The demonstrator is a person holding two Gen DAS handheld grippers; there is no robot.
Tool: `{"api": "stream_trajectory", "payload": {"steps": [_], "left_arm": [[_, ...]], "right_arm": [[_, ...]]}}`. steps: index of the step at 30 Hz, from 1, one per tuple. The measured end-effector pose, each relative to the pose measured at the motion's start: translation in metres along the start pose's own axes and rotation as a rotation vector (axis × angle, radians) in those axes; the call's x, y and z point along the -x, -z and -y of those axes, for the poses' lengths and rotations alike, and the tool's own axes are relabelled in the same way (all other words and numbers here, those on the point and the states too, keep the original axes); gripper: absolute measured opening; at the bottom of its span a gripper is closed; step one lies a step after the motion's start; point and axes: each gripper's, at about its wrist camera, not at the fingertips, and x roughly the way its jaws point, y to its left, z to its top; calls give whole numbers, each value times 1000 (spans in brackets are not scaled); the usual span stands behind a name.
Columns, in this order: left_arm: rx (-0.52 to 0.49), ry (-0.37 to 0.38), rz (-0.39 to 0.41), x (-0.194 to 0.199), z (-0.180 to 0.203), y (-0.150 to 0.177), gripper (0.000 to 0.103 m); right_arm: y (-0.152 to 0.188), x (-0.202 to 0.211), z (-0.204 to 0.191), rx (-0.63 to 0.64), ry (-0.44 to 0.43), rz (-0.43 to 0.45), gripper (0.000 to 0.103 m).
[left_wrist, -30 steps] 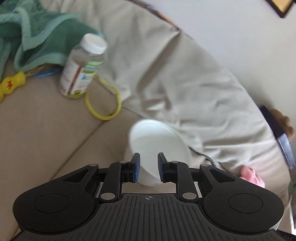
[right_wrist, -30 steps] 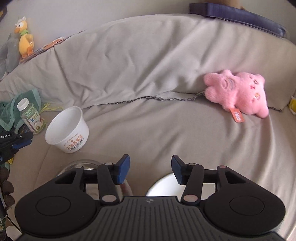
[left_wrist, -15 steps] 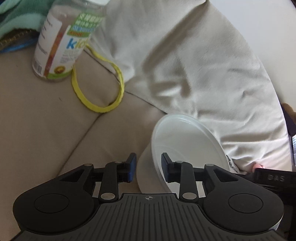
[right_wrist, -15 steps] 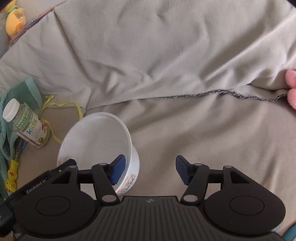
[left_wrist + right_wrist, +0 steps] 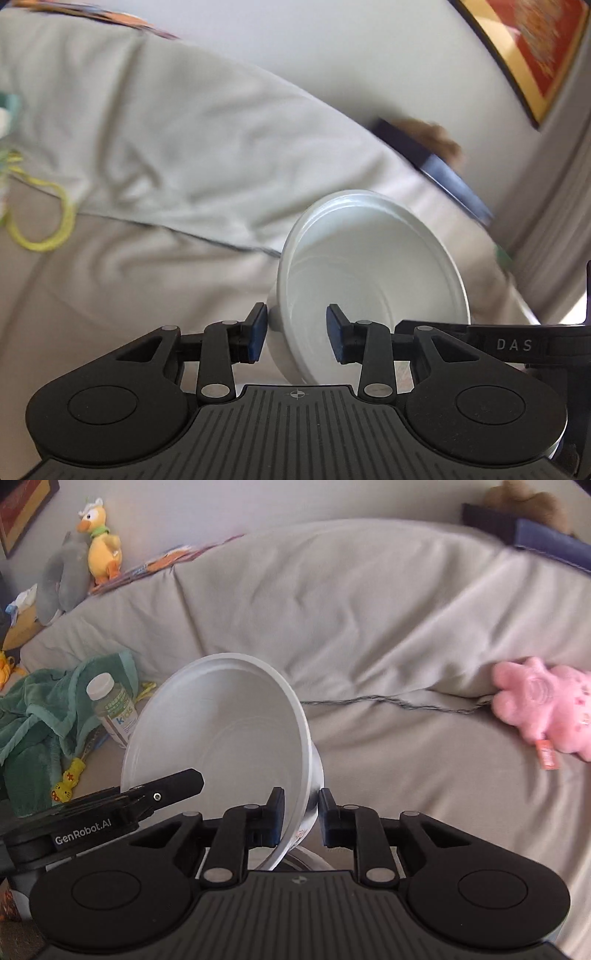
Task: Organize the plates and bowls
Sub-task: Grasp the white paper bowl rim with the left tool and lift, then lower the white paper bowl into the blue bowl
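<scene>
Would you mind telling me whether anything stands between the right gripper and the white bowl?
Nothing visible does. The right gripper has the white bowl by its wall, one finger inside and one outside. The left gripper straddles the rim at another spot with its jaws apart, clear of the right one.

Grey sofa (image 5: 369, 627) with pink plush (image 5: 546, 709)

Smooth white plastic bowl (image 5: 221, 734), matt wrinkled cloth sofa cover (image 5: 369, 627)
</scene>
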Motion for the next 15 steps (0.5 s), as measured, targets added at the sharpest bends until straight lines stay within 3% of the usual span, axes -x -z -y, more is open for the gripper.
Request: {"api": "stream_trajectory", "payload": {"steps": [4, 8, 12, 15], "left_arm": [[-77, 45, -134, -29, 72, 27, 37], [-110, 9, -275, -56, 103, 70, 37], [-169, -103, -333, -81, 113, 90, 37], [-145, -96, -331, -77, 112, 87, 37]], "right_arm": [[32, 56, 73, -117, 47, 16, 19], [76, 65, 126, -186, 57, 0, 19], [108, 50, 150, -171, 115, 5, 24], [119, 45, 160, -188, 135, 12, 25]]}}
